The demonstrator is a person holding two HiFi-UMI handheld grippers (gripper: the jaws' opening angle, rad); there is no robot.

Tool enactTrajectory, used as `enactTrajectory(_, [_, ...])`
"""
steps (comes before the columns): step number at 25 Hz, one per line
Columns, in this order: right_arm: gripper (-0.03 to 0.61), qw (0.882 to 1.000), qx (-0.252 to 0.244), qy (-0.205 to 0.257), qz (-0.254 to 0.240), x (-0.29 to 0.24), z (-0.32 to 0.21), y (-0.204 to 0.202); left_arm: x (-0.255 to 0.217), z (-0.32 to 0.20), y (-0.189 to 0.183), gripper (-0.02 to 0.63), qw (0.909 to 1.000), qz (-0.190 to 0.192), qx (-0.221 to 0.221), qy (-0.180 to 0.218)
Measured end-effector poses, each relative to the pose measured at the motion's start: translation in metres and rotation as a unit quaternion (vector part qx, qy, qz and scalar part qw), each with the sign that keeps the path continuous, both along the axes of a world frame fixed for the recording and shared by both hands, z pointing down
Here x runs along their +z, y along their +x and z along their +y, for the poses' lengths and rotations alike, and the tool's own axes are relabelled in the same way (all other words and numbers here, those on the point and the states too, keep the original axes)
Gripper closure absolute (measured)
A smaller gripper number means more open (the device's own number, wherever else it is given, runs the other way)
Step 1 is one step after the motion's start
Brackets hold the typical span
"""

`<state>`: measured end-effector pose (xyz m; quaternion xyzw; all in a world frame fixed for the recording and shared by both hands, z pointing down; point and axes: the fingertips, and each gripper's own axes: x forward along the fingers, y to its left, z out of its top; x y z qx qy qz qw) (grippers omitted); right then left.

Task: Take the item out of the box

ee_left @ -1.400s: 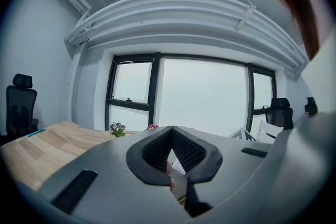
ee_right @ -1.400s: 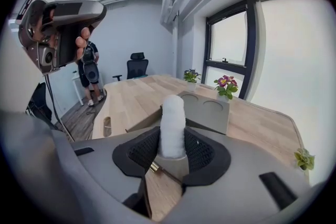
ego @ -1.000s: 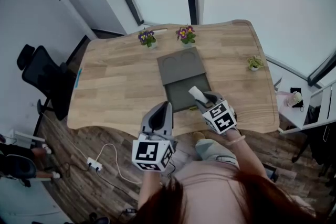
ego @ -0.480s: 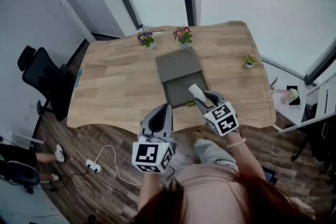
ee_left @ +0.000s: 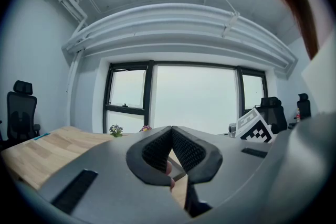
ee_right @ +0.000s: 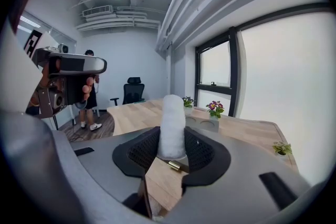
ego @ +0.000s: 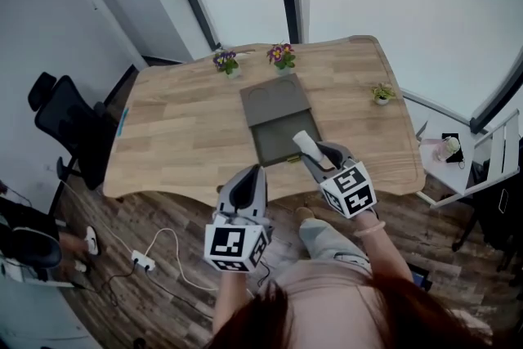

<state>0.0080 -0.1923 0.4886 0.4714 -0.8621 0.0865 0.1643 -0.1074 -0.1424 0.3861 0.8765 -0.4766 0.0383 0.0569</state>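
Observation:
A dark grey box [ego: 284, 137] lies open on the wooden table [ego: 180, 123], its lid [ego: 276, 100] folded back toward the window. My right gripper [ego: 311, 151] hangs over the box's near right corner, shut on a white cylinder [ego: 306, 144], seen in the right gripper view as the white cylinder [ee_right: 172, 126] standing up between the pads. My left gripper [ego: 245, 185] is held below the table's near edge, left of the box, jaws shut with nothing between them; its closed pads [ee_left: 157, 152] fill the left gripper view.
Two pots of purple flowers [ego: 226, 60] [ego: 281, 55] stand at the table's far edge and a small green plant [ego: 382, 94] at the right. A black office chair [ego: 61, 123] stands left of the table. A cable and power strip [ego: 141, 260] lie on the floor.
Both grippers have drifted slightly toward me, away from the box, the right one still gripping the white cylinder. The box has not moved.

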Motion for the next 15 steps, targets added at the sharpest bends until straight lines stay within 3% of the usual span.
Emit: enactTrajectory(15, [0.449, 0.998, 0.017, 0.058, -0.03, -0.041, 0.041, 0.007, -0.005, 0.038, -0.005, 0.611, 0.9998, -0.001, -0.001, 0.018])
